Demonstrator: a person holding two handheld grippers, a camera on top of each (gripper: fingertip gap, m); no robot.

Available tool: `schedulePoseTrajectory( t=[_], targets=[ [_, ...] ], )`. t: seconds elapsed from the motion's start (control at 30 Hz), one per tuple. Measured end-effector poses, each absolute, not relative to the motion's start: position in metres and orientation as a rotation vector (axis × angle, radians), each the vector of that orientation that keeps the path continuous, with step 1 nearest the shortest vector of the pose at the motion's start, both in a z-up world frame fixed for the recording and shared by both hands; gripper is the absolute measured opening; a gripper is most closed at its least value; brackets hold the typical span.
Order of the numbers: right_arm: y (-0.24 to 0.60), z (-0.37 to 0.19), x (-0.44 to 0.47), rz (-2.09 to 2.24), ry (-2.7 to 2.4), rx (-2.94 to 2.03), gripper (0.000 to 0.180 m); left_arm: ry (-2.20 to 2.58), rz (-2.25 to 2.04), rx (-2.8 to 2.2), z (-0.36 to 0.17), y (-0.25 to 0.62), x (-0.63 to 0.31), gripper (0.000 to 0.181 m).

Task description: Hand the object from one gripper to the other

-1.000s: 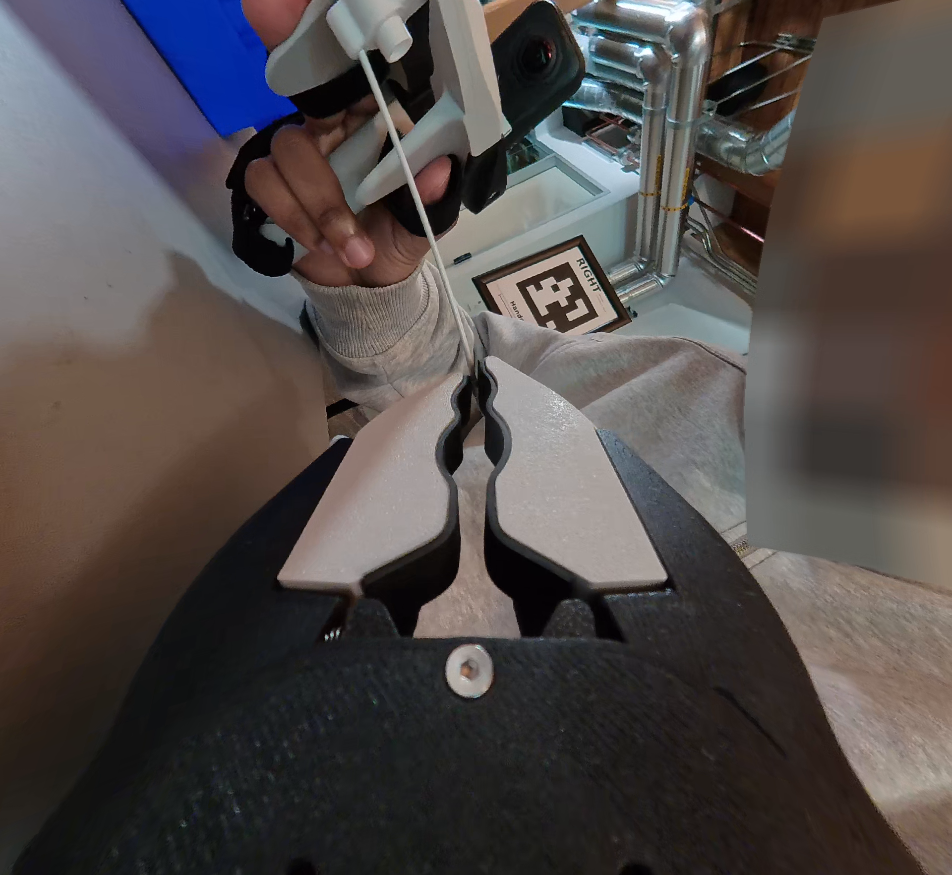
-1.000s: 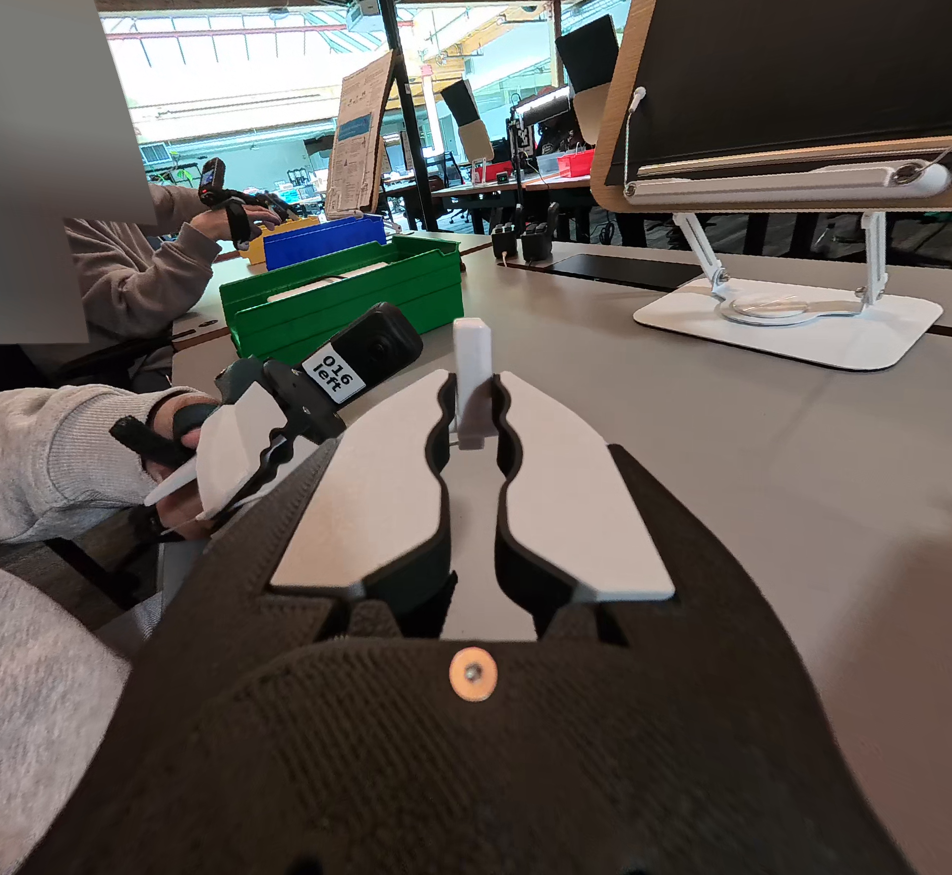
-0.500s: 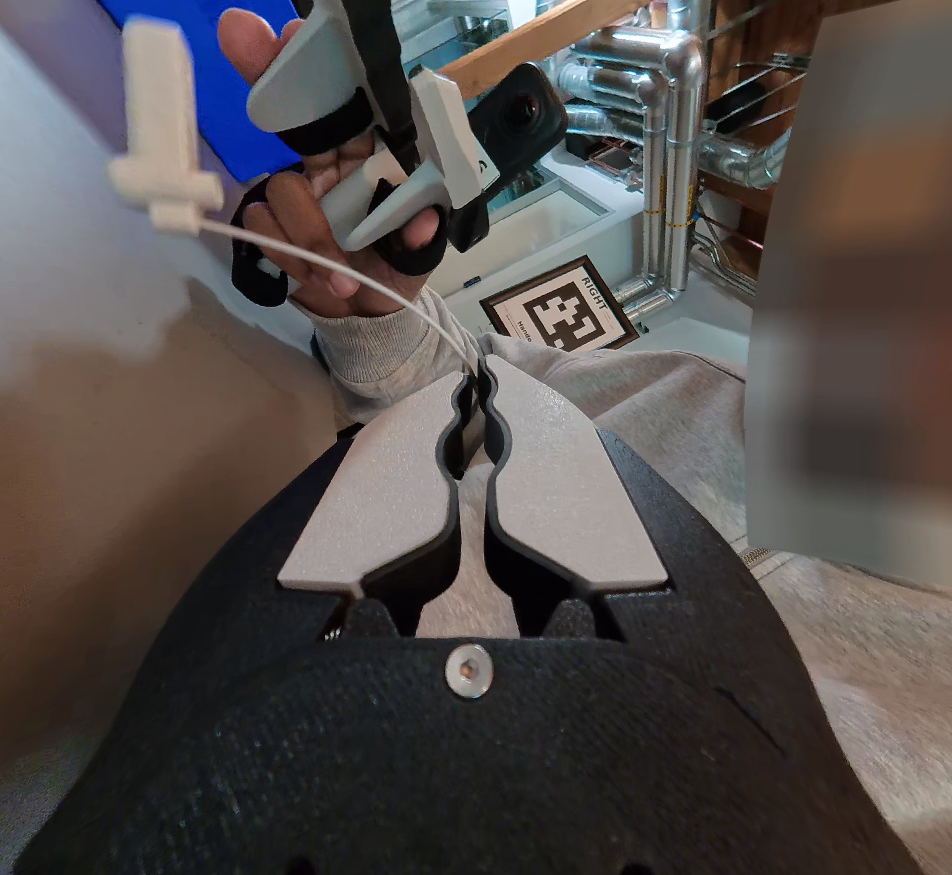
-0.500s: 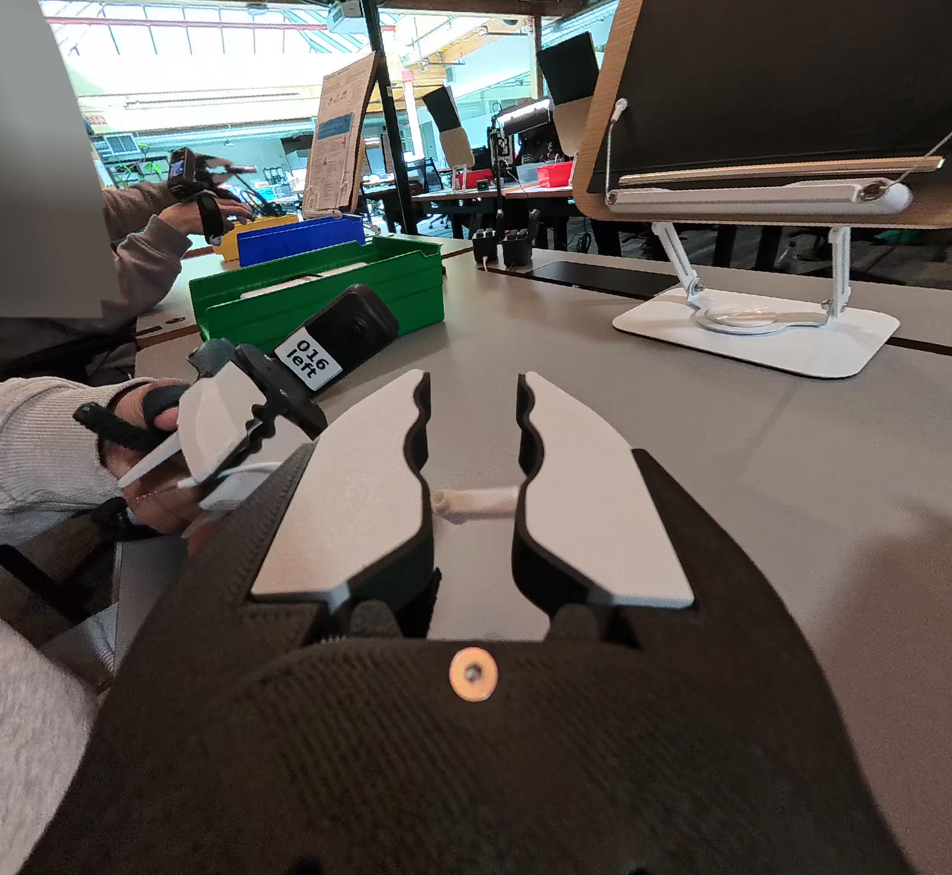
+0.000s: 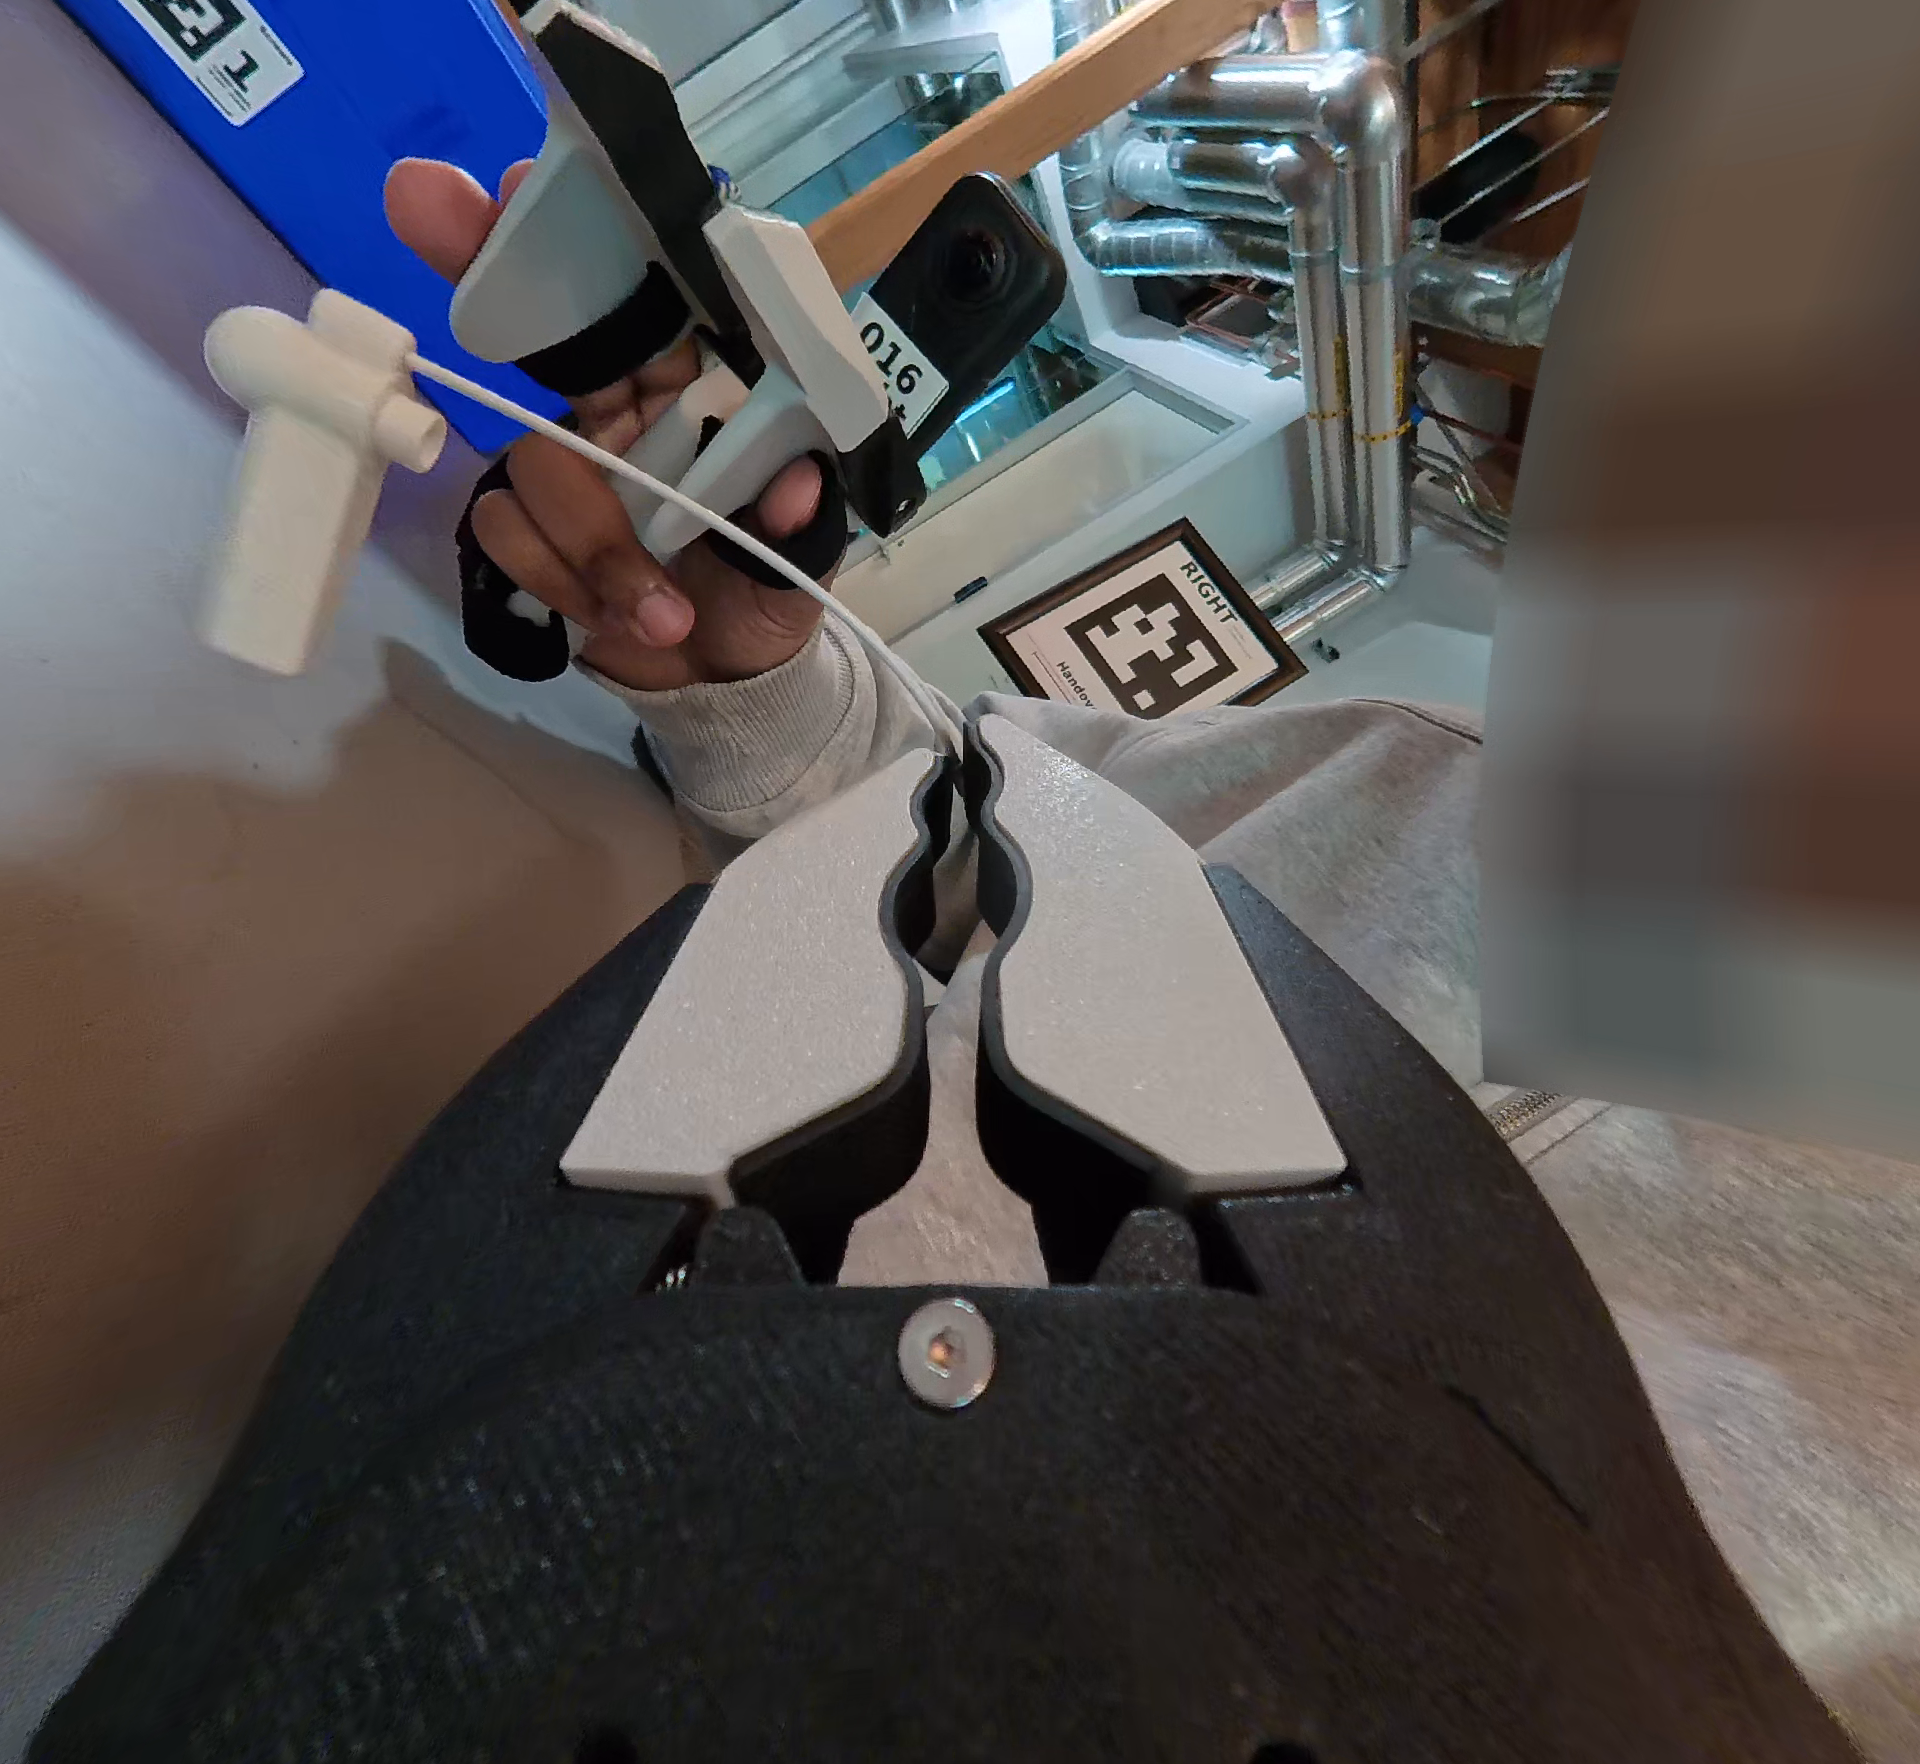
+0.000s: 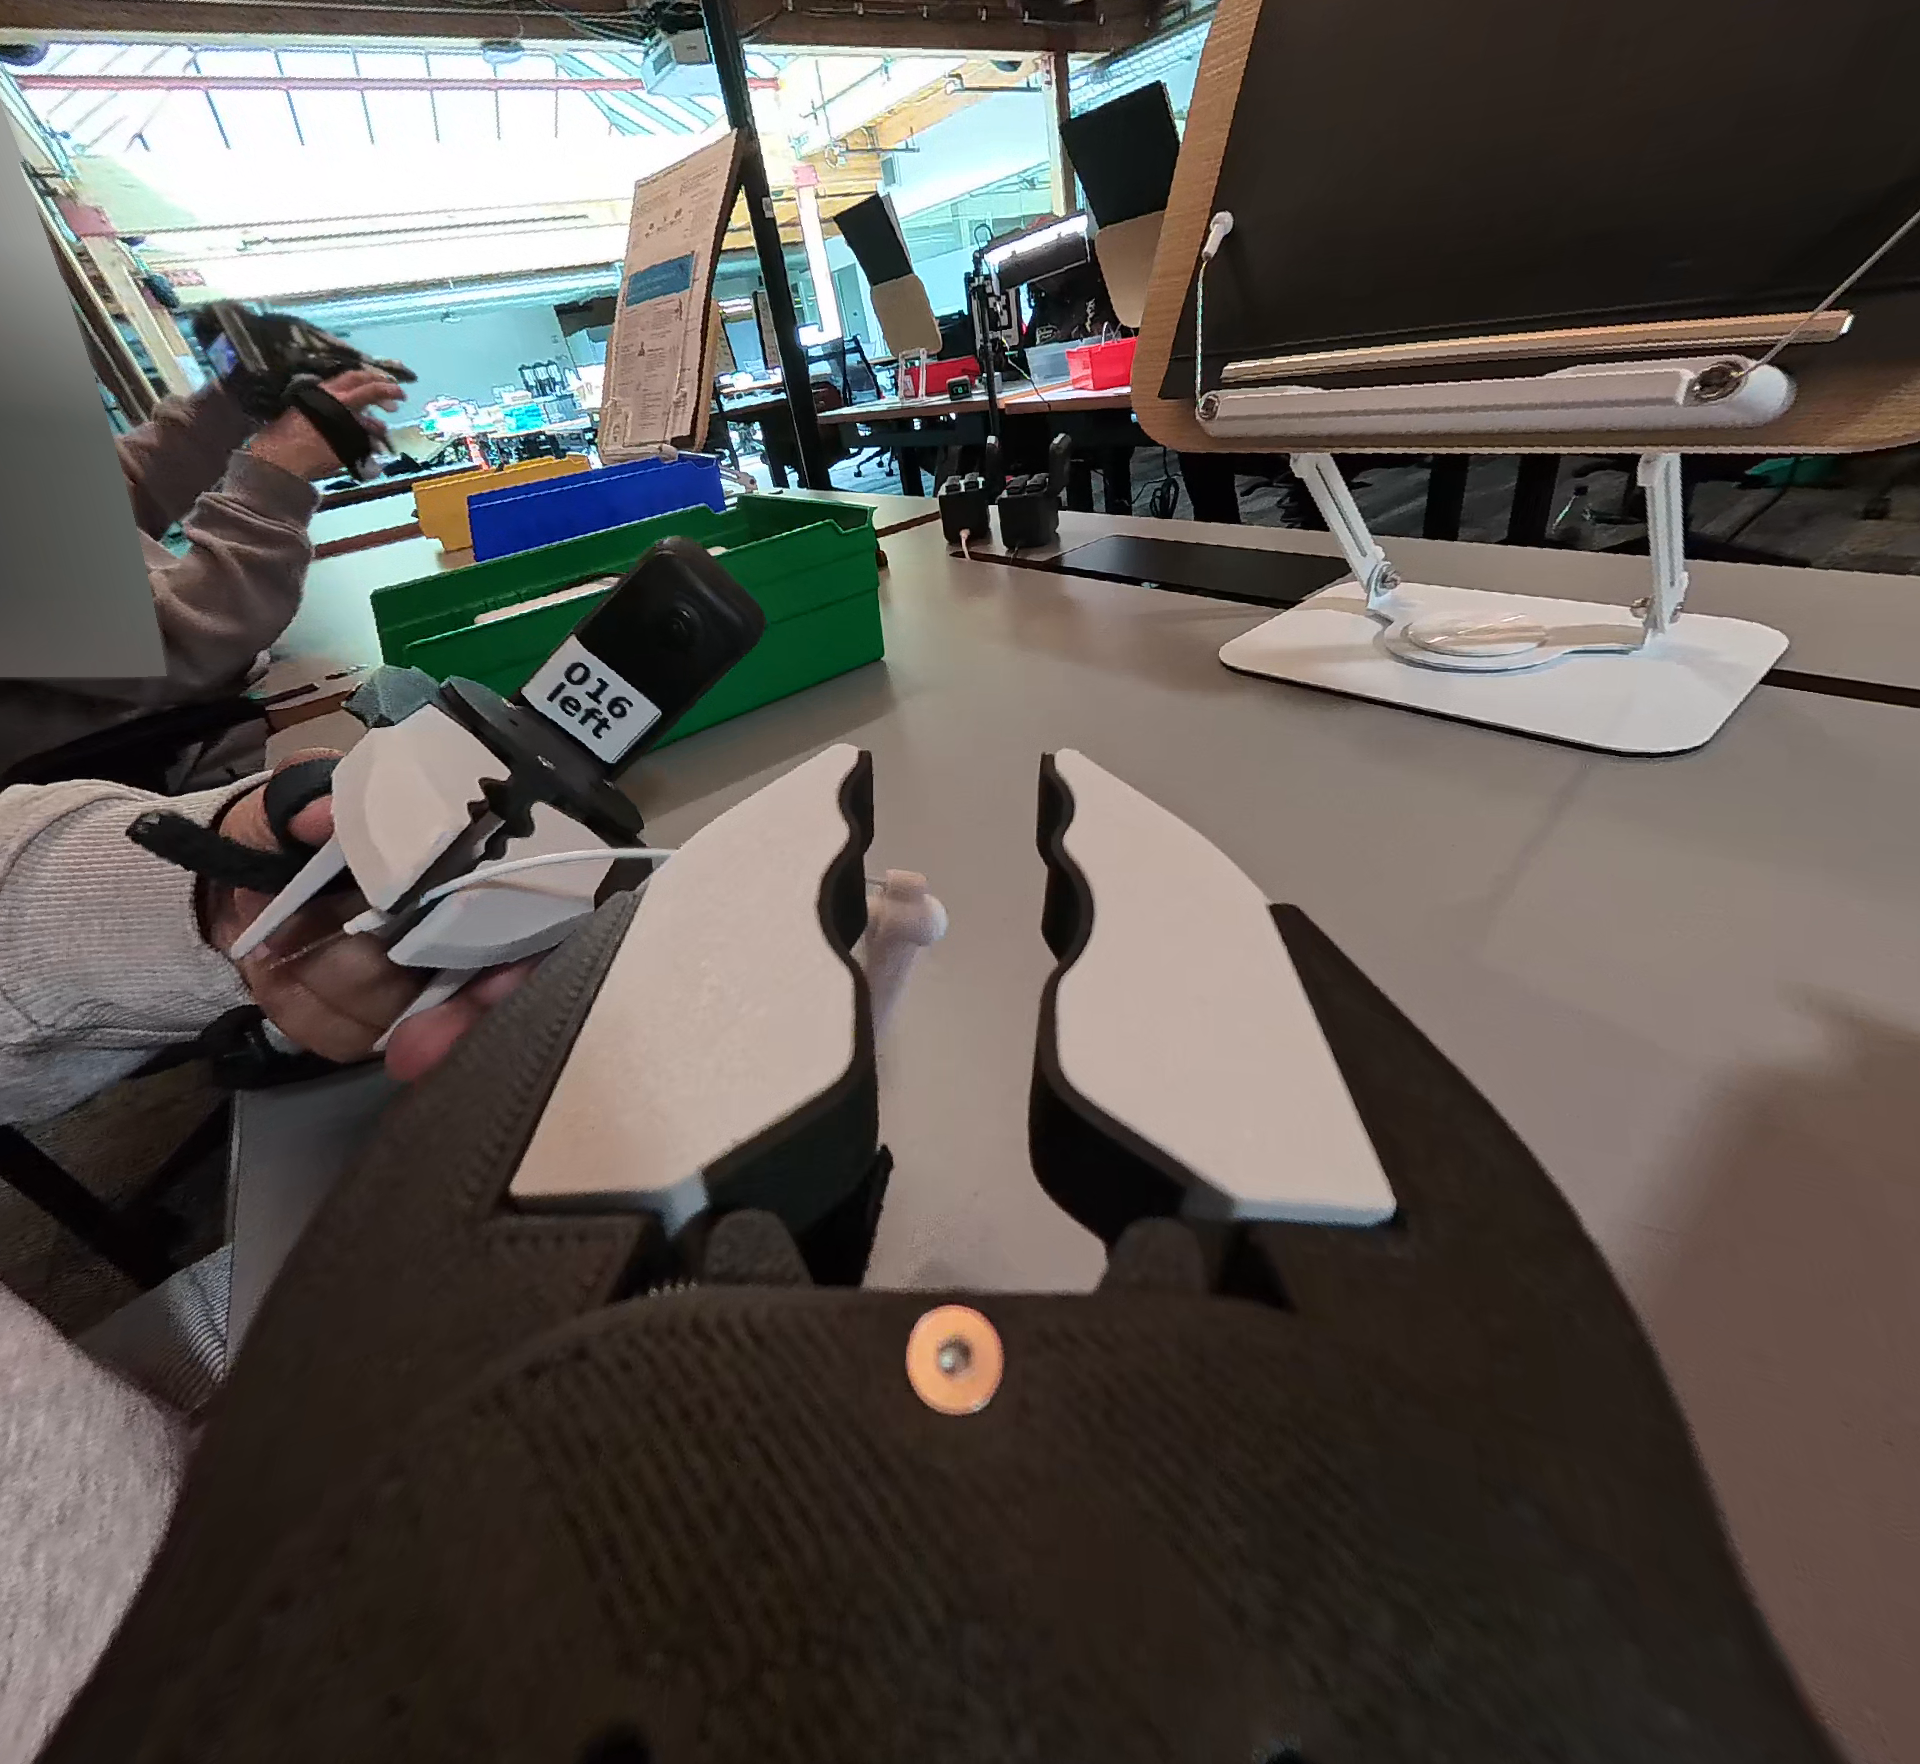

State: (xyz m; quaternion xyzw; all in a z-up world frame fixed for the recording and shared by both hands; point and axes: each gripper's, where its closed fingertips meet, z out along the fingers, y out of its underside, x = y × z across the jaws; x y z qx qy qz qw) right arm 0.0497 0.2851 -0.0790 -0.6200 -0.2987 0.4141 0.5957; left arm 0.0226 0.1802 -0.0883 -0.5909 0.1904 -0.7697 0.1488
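Note:
The object is a white T-shaped plastic piece point(image 5: 301, 478) on a thin white cord point(image 5: 665, 488). My left gripper point(image 5: 958, 748) is shut on the end of the cord, and the piece sticks out in the air to the upper left. My right gripper point(image 6: 956, 779) is open and holds nothing. In the right wrist view the piece point(image 6: 904, 925) shows blurred below the gap, close to the left finger. The right gripper point(image 5: 582, 426) also shows in the left wrist view, apart from the piece. The left gripper point(image 6: 343, 925) shows at the left of the right wrist view.
A grey table point(image 6: 1351, 883) carries a green bin point(image 6: 790, 613), a blue bin point(image 6: 592, 499) and a board on a white stand point(image 6: 1507, 665). Another person's arm point(image 6: 239, 519) is at the far left. A framed marker card point(image 5: 1143, 644) lies beyond my sleeve. The left gripper's tips are roughly 11 cm from the right gripper's.
The right gripper was shut on the white piece one second ago. It has opened and let go. The piece has swung away on its cord, which the left gripper still holds.

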Motion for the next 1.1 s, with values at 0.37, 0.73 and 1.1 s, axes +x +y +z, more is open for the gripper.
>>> schedulePoseTrajectory(
  t=[0.37, 0.73, 1.1],
  targets=[
    [0.283, -0.083, 0.047, 1.080, -0.680, -1.483, 0.023, 0.684, -1.998, -1.680, -0.090, 0.180, 0.025, 0.003],
    [0.233, -0.091, 0.012, 1.957, -0.653, -1.649, 0.020, 0.713, -1.820, -1.662, -0.092, 0.190, 0.022, 0.004],
    [0.234, -0.082, 0.013, 2.104, -0.533, -1.615, 0.002, 0.815, -1.723, -1.732, -0.108, 0.184, 0.032, 0.003]
  ],
)
